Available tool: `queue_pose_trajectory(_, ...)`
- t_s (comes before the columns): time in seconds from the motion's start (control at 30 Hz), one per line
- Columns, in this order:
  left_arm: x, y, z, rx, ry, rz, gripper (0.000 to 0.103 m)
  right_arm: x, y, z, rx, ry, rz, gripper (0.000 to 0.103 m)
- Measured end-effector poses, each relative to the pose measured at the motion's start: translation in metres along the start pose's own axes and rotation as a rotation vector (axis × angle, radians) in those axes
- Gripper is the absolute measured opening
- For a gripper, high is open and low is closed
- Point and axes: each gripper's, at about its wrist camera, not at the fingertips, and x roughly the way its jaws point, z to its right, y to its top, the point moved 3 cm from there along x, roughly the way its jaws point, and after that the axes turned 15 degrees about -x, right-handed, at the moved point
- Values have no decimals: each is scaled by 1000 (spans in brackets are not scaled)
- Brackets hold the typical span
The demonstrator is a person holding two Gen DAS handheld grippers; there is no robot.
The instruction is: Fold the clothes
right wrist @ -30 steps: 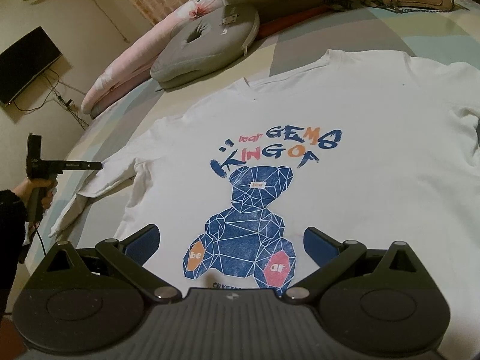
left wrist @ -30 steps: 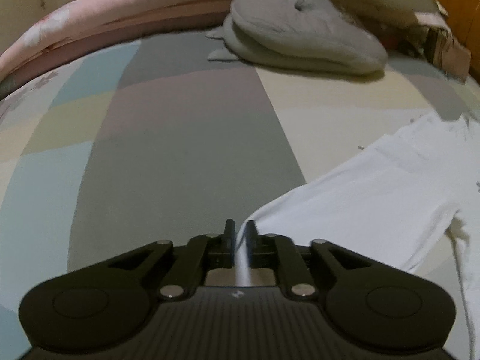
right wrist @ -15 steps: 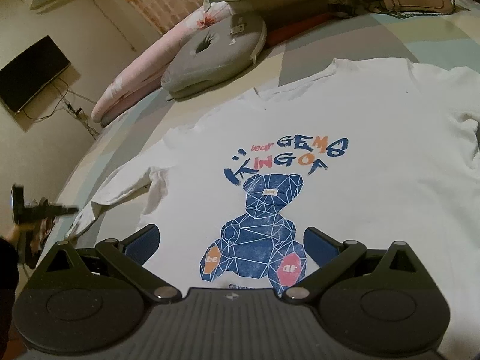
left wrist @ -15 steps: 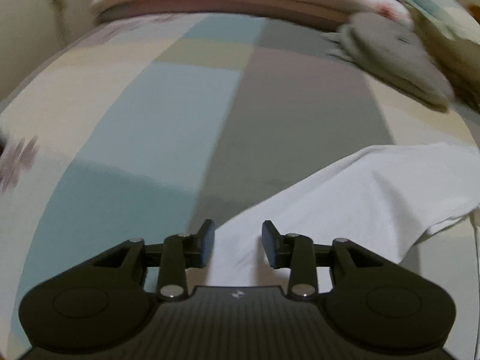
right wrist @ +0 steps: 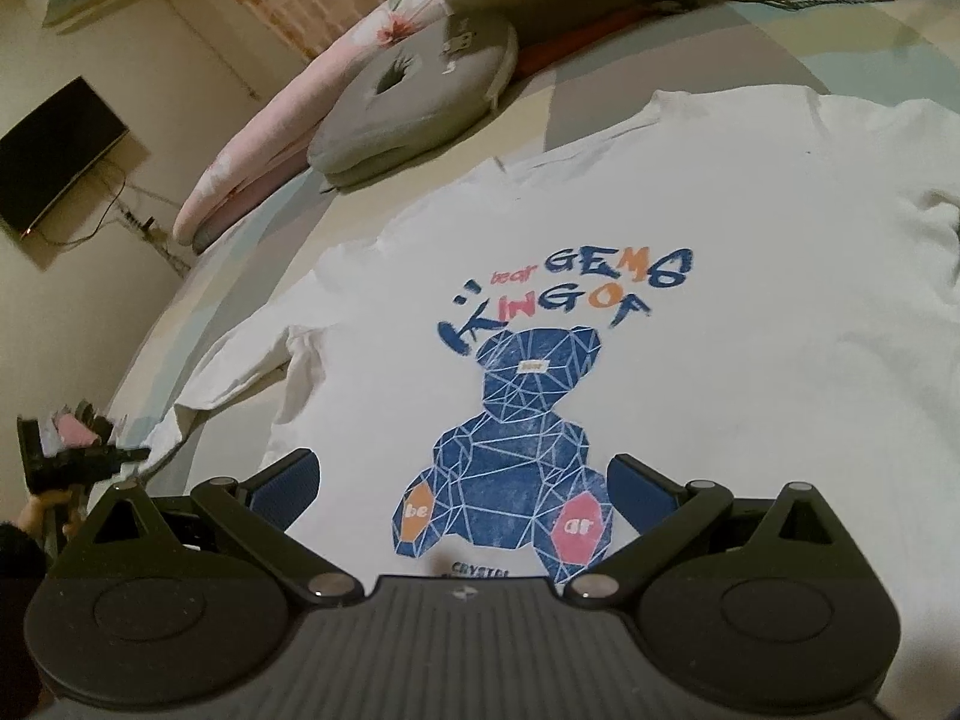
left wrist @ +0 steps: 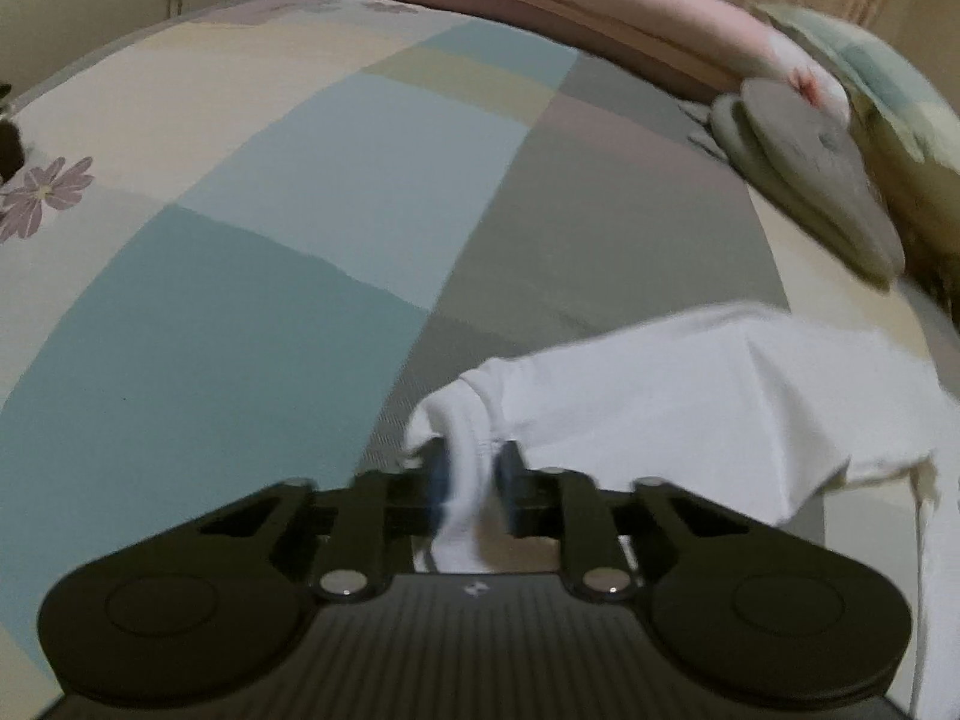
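Sweatshirt (right wrist: 750,300) cuff, blurred, pinched in left hand-held gripper (left wrist: 474,480); right hand-held gripper (right wrist: 462,480) gapes empty.

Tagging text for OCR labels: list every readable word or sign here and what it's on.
All on the white shirt print, right wrist view:
"bear GEMS"
"KING OF"
"be" on the orange patch
"ar" on the pink patch
"CRYSTAL", cut off by the right gripper
Small tag on the bear's head: too small to read.
Left wrist view: no text.

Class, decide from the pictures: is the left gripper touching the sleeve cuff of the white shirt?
Touching. The left wrist view shows the left gripper with its jaws closed on the sleeve cuff, white cloth bunched between both fingers.
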Motion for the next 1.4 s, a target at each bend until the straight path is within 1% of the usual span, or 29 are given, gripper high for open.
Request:
queue_pose_trajectory(0.17, -2, 17, 6, 40, 36, 38, 12, 2, 1, -7, -45, 6, -2, 103)
queue_pose_trajectory(0.33, 3, 39, 13, 69, 57, 68, 14, 5, 0, -6, -47, -4, -10, 103)
queue_pose_trajectory(0.37, 6, 41, 11, 65, 85, 62, 18, 6, -1, -5, -45, -6, -13, 103)
queue_pose_trajectory(0.4, 9, 42, 9, 61, 112, 57, 25, 6, -1, -4, -43, -8, -14, 103)
queue_pose_trajectory(0.47, 15, 45, 6, 53, 168, 45, 26, 6, -1, -4, -44, -8, -14, 103)
queue_pose_trajectory(0.5, 18, 46, 4, 49, 195, 40, 23, 6, -1, -5, -45, -8, -14, 103)
queue_pose_trajectory(0.53, 20, 47, 4, 50, 211, 35, 23, 5, -1, -5, -45, -7, -13, 103)
queue_pose_trajectory(0.6, 18, 44, 12, 75, 192, 27, 23, 5, -1, -5, -44, -4, -12, 103)
queue_pose_trajectory(0.67, 17, 42, 19, 99, 172, 20, 26, 4, -1, -5, -42, 2, -11, 103)
queue_pose_trajectory(0.73, 16, 39, 28, 126, 152, 13, 32, 4, -1, -6, -43, 3, -10, 103)
queue_pose_trajectory(0.8, 17, 35, 44, 169, 125, 4, 33, 4, -1, -7, -46, 4, -10, 103)
queue_pose_trajectory(0.87, 23, 30, 57, 197, 102, -11, 34, 4, 0, -8, -48, 5, -10, 103)
queue_pose_trajectory(0.97, 34, 21, 66, 211, 85, -41, 35, 3, 0, -8, -47, 6, -8, 103)
queue_pose_trajectory(1.0, 38, 19, 68, 214, 82, -51, 38, 2, 1, -8, -47, 6, -7, 103)
queue_pose_trajectory(1.03, 41, 15, 67, 212, 89, -61, 41, 2, 1, -7, -46, 5, -7, 103)
queue_pose_trajectory(1.1, 45, 10, 63, 202, 97, -69, 44, 1, 1, -6, -44, 1, -6, 103)
queue_pose_trajectory(1.2, 43, 8, 53, 175, 110, -58, 49, 0, 1, -6, -41, -1, -6, 103)
queue_pose_trajectory(1.27, 38, 11, 49, 152, 129, -57, 47, -1, 2, -6, -40, -2, -3, 103)
queue_pose_trajectory(1.3, 35, 11, 52, 150, 151, -56, 47, -2, 2, -6, -40, -2, 0, 103)
queue_pose_trajectory(1.33, 33, 10, 57, 167, 175, -51, 47, -3, 2, -7, -39, -1, 3, 103)
queue_pose_trajectory(1.4, 26, 8, 72, 216, 189, -37, 49, -5, 3, -8, -39, 4, 10, 103)
